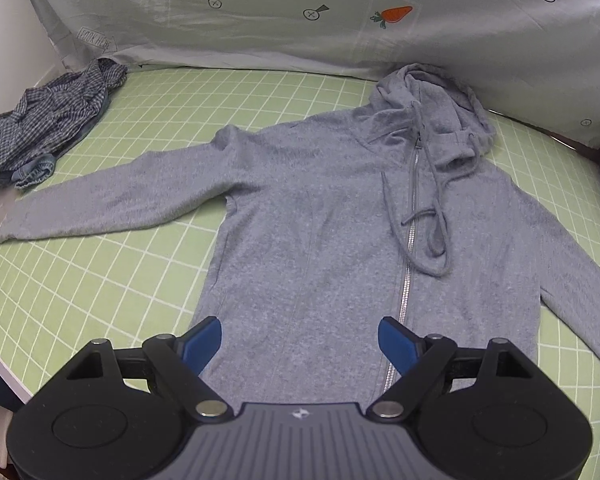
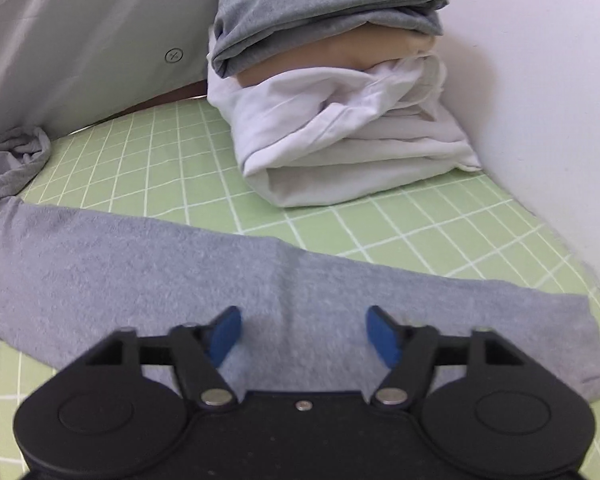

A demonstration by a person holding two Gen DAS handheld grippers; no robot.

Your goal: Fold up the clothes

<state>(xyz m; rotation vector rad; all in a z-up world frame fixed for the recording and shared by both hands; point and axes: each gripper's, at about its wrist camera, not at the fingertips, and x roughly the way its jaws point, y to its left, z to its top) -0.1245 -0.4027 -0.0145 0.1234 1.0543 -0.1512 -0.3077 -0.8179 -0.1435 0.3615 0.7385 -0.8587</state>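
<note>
My left gripper (image 1: 300, 340) stands wide open. Its blue pads (image 1: 202, 342) hang above the lower front of the grey hoodie (image 1: 300, 208), one to each side of the fabric beside the zipper (image 1: 406, 272), and grip nothing. Whether the pads touch the cloth I cannot tell.

My right gripper (image 2: 304, 334) is also open, with nothing clamped. Its pads (image 2: 224, 334) sit over the hoodie's sleeve (image 2: 180, 264), which runs flat across the right wrist view to a cuff (image 2: 584, 360) at the right.

The hoodie lies spread face up on the green checked sheet (image 1: 100, 280). In the left wrist view, the zipper is closed along the front, the drawstring (image 1: 436, 216) trails in loops over the chest, and the hood (image 1: 440, 112) is bunched at the far end against the grey bedding (image 1: 300, 20) printed with carrots. The other sleeve (image 1: 112, 204) extends flat toward the left edge.

Beyond that sleeve, a crumpled checked shirt (image 1: 52, 120) lies in the far left corner.

In the right wrist view, a stack of folded clothes (image 2: 340, 100) stands on the sheet beyond the sleeve, against the white wall (image 2: 540, 80): white garments at the bottom, a beige item above them, a grey one on top.
</note>
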